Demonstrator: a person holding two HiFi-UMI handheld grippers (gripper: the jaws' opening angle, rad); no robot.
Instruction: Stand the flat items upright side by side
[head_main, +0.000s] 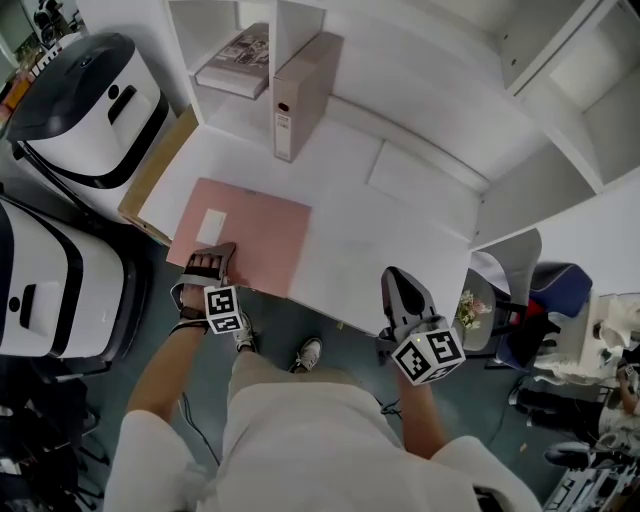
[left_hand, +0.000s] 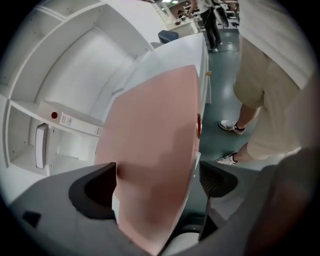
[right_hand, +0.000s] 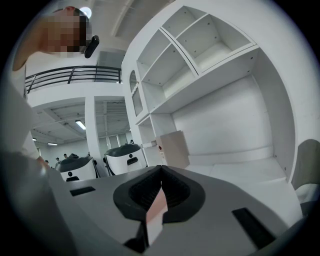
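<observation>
1. Pickup stage, by the look of it: found pink folder (head_main: 245, 235) lying flat on desk (head_main: 380, 250), in front of upright box file (head_main: 300, 95) and a little left of it, not yet stood up.
2. Saw left gripper (head_main: 210, 258) at the folder edge farthest from box file, jaws wide apart astride that edge, right-hand pad (left_hand: 216, 180) clear of it, no squeeze.
3. Saw right gripper (head_main: 398, 280) in front of box file and off to its right, at the desk's near edge, jaws together, nothing clearly held.
4. Judged needs for a clean step:
   - Needed a deeper bite on the edge before closing, mid-edge rather than corner, against sag and twist.
   - Needed to tip up on the edge nearest box file, then park flush beside box file, faces parallel.
   - Needed right gripper as a steadying stop against toppling.
5. Could not tell:
   - What the pale pinkish sliver at the right jaws' seam was.
   - Whether the white rectangle (head_main: 425, 175) right of box file was a folder or a sheet.
   - Cover print on the book (head_main: 238, 60) lying flat behind-left of box file.
   - Folder's thickness or contents.
</observation>
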